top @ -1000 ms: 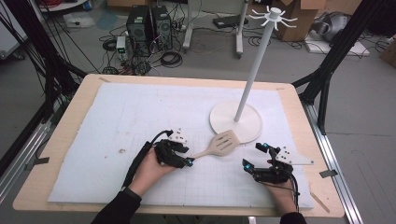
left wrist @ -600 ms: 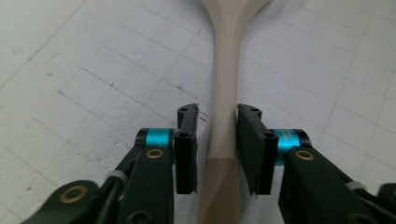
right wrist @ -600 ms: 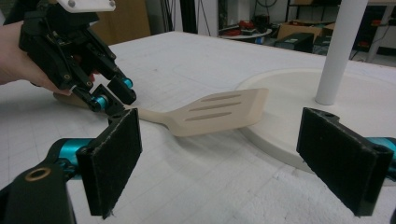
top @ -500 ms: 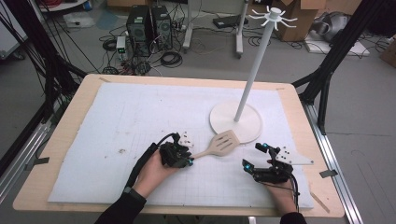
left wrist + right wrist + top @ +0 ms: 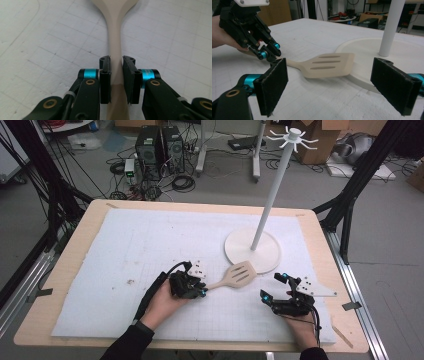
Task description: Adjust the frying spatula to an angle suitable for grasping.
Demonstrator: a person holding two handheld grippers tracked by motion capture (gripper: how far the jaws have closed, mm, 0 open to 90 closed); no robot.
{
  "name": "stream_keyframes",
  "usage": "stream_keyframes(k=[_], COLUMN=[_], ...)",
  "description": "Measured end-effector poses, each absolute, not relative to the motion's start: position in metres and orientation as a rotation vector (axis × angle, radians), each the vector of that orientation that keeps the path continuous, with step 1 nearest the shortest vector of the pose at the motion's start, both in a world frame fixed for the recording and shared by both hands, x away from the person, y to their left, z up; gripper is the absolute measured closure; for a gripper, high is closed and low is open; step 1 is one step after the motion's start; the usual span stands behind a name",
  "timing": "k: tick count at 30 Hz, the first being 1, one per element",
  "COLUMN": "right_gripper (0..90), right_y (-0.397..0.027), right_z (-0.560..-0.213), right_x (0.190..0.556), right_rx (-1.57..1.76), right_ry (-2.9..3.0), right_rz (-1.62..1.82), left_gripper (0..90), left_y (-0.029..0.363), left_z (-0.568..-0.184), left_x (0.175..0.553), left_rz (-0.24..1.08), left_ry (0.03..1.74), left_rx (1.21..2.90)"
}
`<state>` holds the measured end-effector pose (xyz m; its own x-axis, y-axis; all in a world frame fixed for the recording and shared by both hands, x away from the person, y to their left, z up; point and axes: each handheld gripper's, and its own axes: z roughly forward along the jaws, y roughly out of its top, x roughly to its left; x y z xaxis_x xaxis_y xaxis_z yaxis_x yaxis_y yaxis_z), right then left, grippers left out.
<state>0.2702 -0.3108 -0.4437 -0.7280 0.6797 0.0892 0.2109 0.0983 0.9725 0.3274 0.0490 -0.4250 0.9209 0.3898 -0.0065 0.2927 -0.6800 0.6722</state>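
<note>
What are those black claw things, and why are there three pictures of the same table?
A person holds a claw tool, called a gripper, in each hand. One camera looks down from above; the other two ride on the grippers and look along their jaws. On the white mat stands a white rack with a tall pole, and a beige spatula lies with its head on the rack's base. The left gripper has just closed its jaws on the spatula's handle. The right gripper waits nearby, jaws open, holding nothing.
</note>
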Motion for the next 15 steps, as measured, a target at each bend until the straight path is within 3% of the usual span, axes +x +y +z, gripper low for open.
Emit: stream_keyframes(k=[15], right_gripper=[15.3], right_y=[-0.319], right_z=[-0.441], right_x=[0.265], right_rx=[0.905], right_ry=[1.895], right_rz=[1.705], left_gripper=[76.8], left_y=[0.067], left_z=[-0.416], left_x=[0.322], left_rz=[0.084], left_ry=[0.299], left_rx=[2.283])
